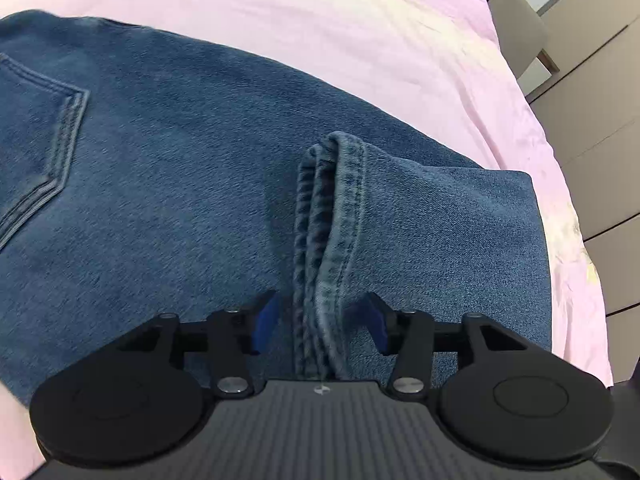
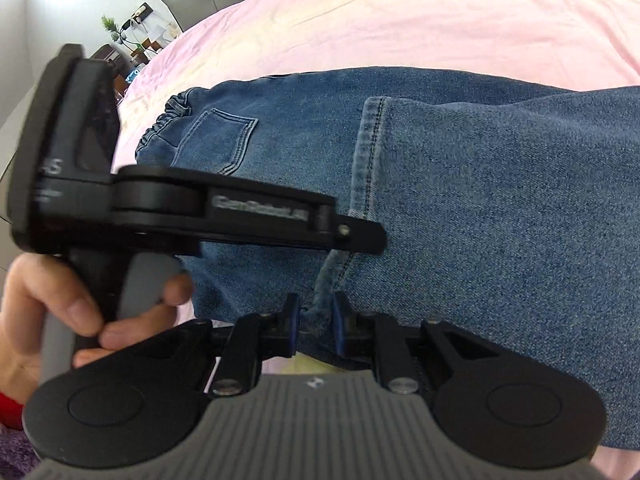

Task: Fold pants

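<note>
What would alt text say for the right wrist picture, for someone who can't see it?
Right tongs pinch the hem of blue jeans folded on a pink bedsheet. A hand at left holds the left tongs over the denim; a back pocket shows beyond.

Pants (image 1: 180,168): mid-blue washed denim, paler faded blue along the hem (image 1: 332,240), tonal double stitching outlining the pocket (image 2: 224,140). Bed sheet (image 1: 320,20): plain pale pink. Left gripper (image 1: 320,322): black body, blue pads (image 1: 264,320), grey ribbed housing. Sleeve (image 2: 8,408): red.
</note>
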Demonstrator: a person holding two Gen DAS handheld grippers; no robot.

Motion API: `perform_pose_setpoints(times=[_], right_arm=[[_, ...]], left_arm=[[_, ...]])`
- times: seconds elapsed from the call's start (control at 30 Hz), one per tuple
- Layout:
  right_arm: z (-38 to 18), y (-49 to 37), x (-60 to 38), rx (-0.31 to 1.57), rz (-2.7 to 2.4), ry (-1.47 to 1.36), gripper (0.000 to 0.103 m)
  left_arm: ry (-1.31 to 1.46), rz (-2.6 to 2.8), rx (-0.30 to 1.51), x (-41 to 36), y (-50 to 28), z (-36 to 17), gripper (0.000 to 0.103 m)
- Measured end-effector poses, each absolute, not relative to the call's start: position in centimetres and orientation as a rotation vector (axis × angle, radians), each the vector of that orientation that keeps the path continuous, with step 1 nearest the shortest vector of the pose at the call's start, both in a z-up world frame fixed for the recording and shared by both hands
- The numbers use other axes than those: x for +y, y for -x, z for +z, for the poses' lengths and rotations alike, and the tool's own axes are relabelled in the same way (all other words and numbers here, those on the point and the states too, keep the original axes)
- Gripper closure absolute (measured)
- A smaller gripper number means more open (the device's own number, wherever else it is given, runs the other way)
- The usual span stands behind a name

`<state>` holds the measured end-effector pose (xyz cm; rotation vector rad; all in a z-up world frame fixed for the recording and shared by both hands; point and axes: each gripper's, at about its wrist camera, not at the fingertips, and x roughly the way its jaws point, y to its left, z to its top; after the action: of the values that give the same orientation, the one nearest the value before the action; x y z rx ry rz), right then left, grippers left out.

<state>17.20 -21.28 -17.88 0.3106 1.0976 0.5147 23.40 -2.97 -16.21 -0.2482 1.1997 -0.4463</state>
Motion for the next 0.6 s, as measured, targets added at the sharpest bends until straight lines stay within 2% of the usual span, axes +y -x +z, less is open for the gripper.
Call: perform_pose_setpoints(times=[0.07, 0.17, 0.2, 0.27, 0.33, 0.5, 0.6], right_arm=[[-18.1, -17.2, -21.6, 1.095, 0.519, -0.322, 0.089], [-18.1, -17.1, -22.2, 1.088, 0.529, -0.349, 0.084], [-17.9, -17.0, -22.5, 1.084, 0.532, -0.359, 0.082], [-17.2, -16.5, -23.3, 1.068, 0.532, -0.348, 0.067], [-16.1, -15.6, -24.3, 1.030, 0.521, -0.310, 0.065], [-12.8, -12.9, -29.4, 0.895, 0.429, -0.242, 0.064], [-11.1, -12.3, -32.8, 0.838, 0.336, -0.197, 0.065]], left_arm=[[0.210, -0.457, 1.195, -3.8, -23.5, -16.4, 0.047], [0.179, -0.442, 1.187, -4.5, -23.5, -16.0, 0.061], [0.168, -0.427, 1.180, -4.6, -23.4, -15.8, 0.070], [0.153, -0.412, 1.154, -4.5, -23.2, -15.1, 0.078], [0.154, -0.421, 1.104, -4.4, -22.7, -13.8, 0.086], [0.080, -0.448, 0.970, -4.4, -22.7, -8.8, 0.089], [0.031, -0.434, 0.982, -4.0, -24.1, -8.2, 0.089]])
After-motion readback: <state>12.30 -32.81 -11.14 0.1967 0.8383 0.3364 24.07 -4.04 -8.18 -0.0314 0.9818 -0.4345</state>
